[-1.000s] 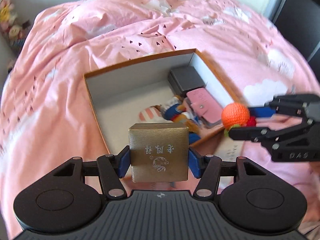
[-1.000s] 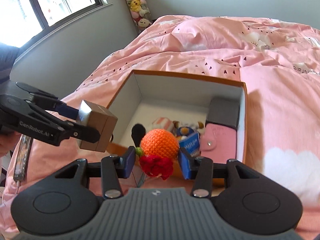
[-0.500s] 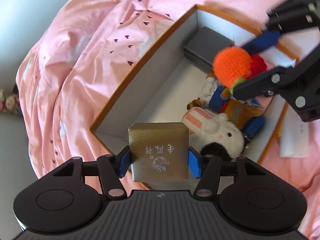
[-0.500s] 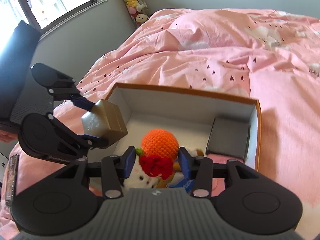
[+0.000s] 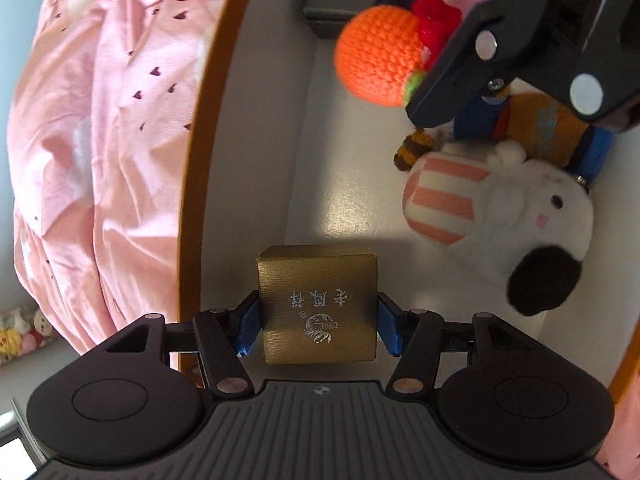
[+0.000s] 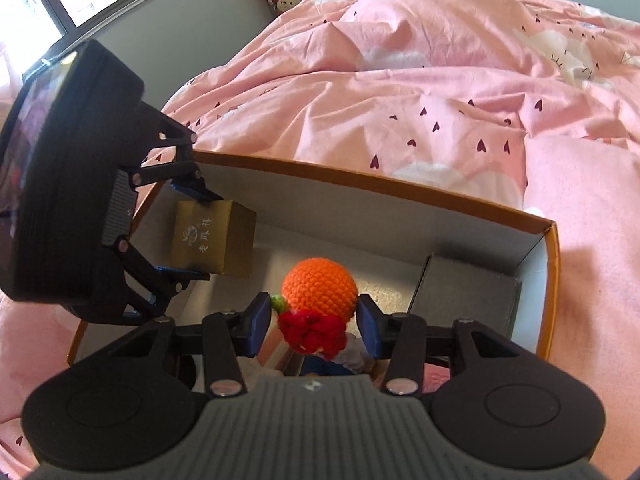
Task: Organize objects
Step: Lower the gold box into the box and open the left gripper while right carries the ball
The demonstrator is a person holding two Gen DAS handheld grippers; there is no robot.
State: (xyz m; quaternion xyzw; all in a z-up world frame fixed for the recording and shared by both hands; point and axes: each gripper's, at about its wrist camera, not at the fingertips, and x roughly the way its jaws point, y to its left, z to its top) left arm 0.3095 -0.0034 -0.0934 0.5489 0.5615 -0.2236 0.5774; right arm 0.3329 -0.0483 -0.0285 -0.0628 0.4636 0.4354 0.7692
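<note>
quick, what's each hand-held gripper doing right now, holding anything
Left hand-held gripper: closed on the gold box, over the open storage box.
Right hand-held gripper: closed on the orange crochet ball, also over the storage box.

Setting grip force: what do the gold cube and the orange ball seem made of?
Gold cube: rigid, brushed metallic finish with fine grain lines and printed characters; metal or foil-covered card, cannot tell. Orange ball: crocheted yarn, visible stitch loops, likely soft.
</note>
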